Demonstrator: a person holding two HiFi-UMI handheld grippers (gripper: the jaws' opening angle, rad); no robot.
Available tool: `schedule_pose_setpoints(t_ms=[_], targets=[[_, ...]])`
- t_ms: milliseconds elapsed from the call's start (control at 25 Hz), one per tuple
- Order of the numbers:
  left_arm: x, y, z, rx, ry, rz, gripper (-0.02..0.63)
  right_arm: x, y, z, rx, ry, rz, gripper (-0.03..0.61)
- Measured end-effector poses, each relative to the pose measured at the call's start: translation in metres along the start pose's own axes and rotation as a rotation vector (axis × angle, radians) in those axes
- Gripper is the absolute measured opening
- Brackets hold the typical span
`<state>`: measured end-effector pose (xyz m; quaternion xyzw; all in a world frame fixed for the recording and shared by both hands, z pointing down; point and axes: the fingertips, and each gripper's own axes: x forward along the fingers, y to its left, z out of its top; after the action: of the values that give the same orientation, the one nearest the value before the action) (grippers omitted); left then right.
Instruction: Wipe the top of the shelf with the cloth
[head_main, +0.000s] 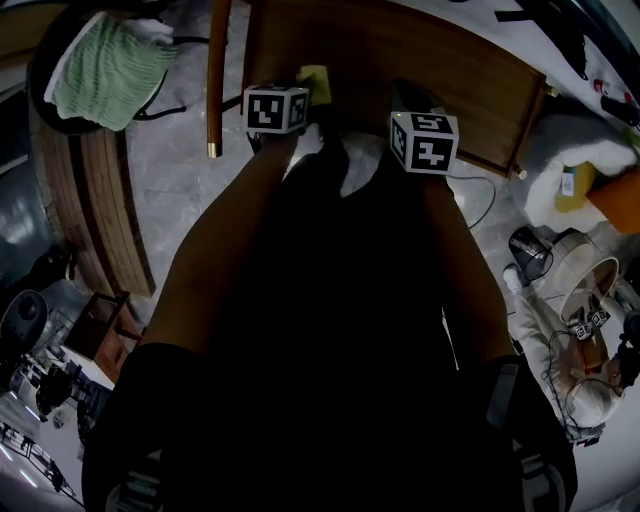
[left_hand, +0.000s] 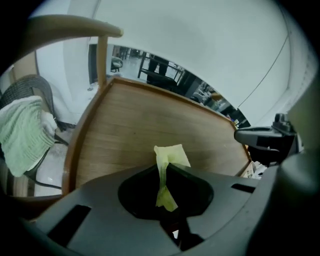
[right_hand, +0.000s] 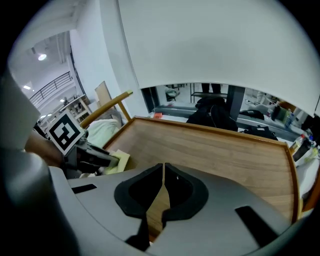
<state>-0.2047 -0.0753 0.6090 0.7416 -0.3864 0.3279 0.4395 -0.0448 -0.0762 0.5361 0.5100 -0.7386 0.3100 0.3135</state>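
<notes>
**Yellow cloth clamped in the left tool at the shelf's near left corner**

The yellow cloth (left_hand: 172, 155) is clamped in the left tool (left_hand: 164, 169). The jaws are closed tightly on it, and a folded flap is left sticking out past the tips. In the right gripper view the cloth is seen at the near left corner of the shelf top (left_hand: 150, 117), just inside the shelf's raised wooden rim (left_hand: 75, 150). Whether the cloth is pressed against the wood cannot be told from any view.

The right tool (right_hand: 163, 169) is held over the near edge of the shelf top, toward the middle of that edge. Its jaws are brought fully together with nothing caught between them, and only bare wood grain is seen beyond the tips. In the head view the two tools are seen side by side along the shelf's near edge, the left one nearer the shelf's left corner, with a gap between them.

The shelf top is made of brown wood with a rounded near left corner, and the rim is carried along its left and far sides. A green towel (head_main: 105, 70) is draped over a dark chair (left_hand: 31, 89) standing to the left of the shelf, well apart from it. A grey floor (head_main: 185, 180) is seen between that chair and the shelf.
</notes>
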Motion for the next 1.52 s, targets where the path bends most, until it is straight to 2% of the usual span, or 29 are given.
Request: schedule_pose_setpoints(t_ms=[200, 520, 720, 920, 1000, 1080, 1360, 1520], targets=[[-0.017, 0.028, -0.003, 0.013, -0.006, 0.063, 0.028, 0.0, 0.008, -0.001, -0.004, 0.0, 0.004, 0.026], [-0.028, 0.055, -0.006, -0.147, -0.069, 0.172, 0.028, -0.01, -0.014, -0.004, 0.005, -0.007, -0.002, 0.026], [-0.041, 0.077, -0.008, -0.229, -0.117, 0.283, 0.028, -0.031, -0.05, -0.018, 0.056, -0.006, -0.053, 0.026], [-0.042, 0.072, -0.004, -0.236, -0.128, 0.358, 0.028, -0.06, -0.103, -0.043, 0.106, -0.001, -0.1, 0.025], [-0.035, 0.05, 0.005, -0.208, -0.134, 0.325, 0.028, -0.074, -0.129, -0.051, 0.138, -0.008, -0.129, 0.026], [-0.02, 0.007, 0.016, -0.148, -0.131, 0.252, 0.028, -0.091, -0.155, -0.06, 0.166, -0.016, -0.161, 0.026], [0.074, -0.214, 0.033, -0.017, -0.057, -0.123, 0.028, -0.131, -0.238, -0.09, 0.216, -0.024, -0.244, 0.025], [0.109, -0.313, 0.021, 0.085, 0.009, -0.235, 0.028, -0.148, -0.27, -0.105, 0.231, -0.021, -0.268, 0.026]])
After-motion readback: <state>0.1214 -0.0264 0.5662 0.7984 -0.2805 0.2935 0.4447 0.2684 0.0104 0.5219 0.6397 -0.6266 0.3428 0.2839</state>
